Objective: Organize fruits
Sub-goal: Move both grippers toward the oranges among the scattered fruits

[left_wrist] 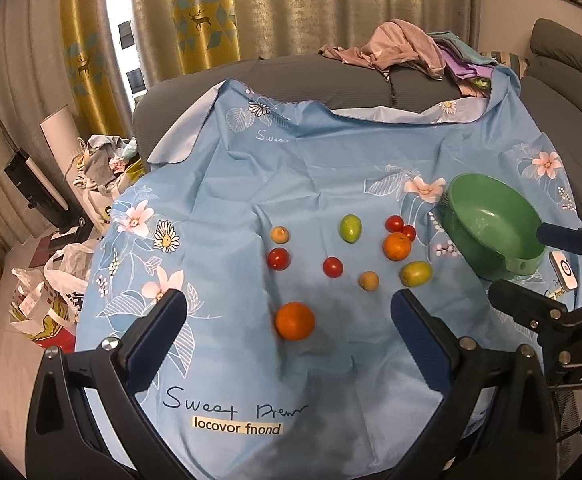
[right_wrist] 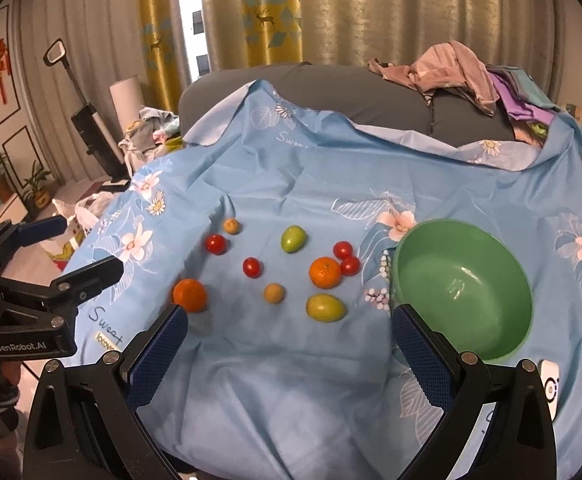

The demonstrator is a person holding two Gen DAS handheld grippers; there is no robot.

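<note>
Both the left claw (left_wrist: 289, 320) and the right claw (right_wrist: 289, 326) are hanging wide apart and gripping nothing, and the round fruits, like the near orange (left_wrist: 295, 320) lying left of the green bowl (right_wrist: 411, 248), may be rolling away on the soft blue cloth (right_wrist: 291, 380) if bumped.

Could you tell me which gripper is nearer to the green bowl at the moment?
Right. The right gripper hangs open with one finger beside the green bowl; the left gripper is open farther left, over the near orange.

The left gripper (left_wrist: 289, 312) hangs wide apart above an orange (left_wrist: 294, 320) on the blue floral cloth (left_wrist: 315, 168); a green bowl (left_wrist: 491, 224) sits near the cloth's right edge.
</note>
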